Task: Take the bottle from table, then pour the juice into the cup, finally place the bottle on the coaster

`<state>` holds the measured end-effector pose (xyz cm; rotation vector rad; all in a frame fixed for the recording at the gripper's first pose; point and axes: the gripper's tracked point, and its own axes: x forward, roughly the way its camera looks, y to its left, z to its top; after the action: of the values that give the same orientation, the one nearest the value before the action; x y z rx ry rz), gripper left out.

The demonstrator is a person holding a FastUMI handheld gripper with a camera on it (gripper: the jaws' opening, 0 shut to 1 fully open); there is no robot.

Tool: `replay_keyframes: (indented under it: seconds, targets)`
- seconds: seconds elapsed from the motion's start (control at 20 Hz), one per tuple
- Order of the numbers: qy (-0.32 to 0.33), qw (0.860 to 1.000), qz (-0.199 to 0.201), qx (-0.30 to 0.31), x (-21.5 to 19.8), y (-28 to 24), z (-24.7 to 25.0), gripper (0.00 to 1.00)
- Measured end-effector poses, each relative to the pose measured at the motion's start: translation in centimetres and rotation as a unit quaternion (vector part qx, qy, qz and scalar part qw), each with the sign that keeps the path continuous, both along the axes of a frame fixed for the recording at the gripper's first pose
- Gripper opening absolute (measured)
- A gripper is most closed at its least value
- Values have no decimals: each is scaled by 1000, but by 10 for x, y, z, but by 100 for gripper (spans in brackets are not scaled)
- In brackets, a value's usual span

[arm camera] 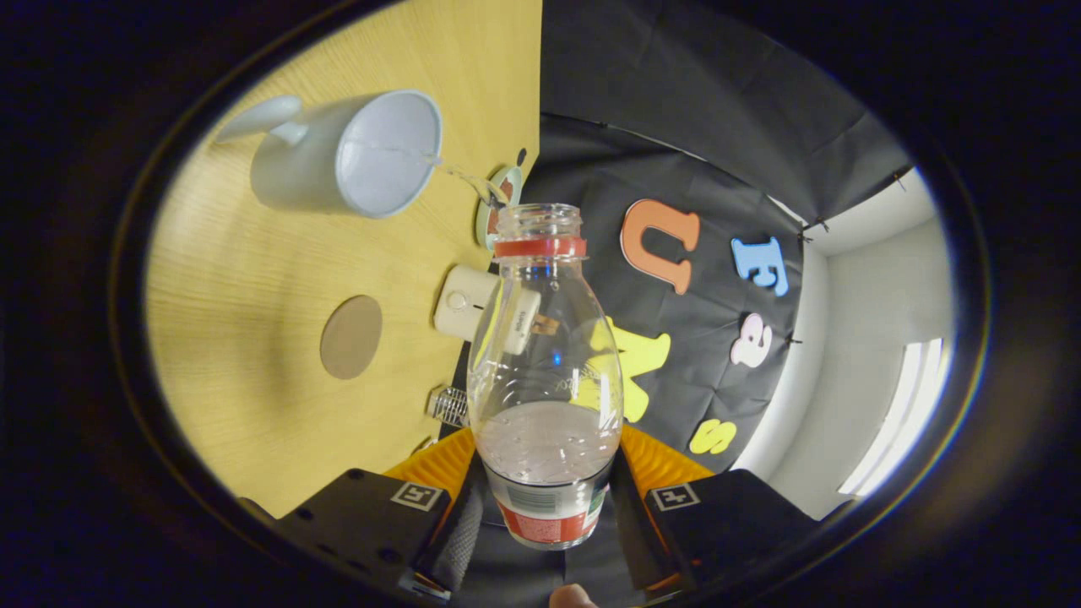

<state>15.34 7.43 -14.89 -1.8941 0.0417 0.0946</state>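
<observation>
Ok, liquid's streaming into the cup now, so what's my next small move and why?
Probably hold this tilt a little longer. The gripper is shut on the bottle, and a thin stream runs from its open mouth into the cup. Liquid remains near the bottle's base, so pouring looks unfinished. The round coaster on the table beside the cup comes afterwards.
</observation>
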Motion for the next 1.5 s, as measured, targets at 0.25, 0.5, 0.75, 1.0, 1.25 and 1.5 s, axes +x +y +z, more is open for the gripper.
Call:
replay_keyframes:
  seconds: [0.25,0.5,0.75,1.0,1.25,1.5]
  targets:
    - [0,1000,3,-14,1,2,6,75]
    - [-6,999,12,-29,3,8,19,75]
    - [-11,999,19,-43,4,17,29,75]
    - [-9,998,21,-53,4,21,31,75]
    - [-9,998,23,-64,5,22,35,75]
    - [-15,997,26,-72,3,23,42,75]
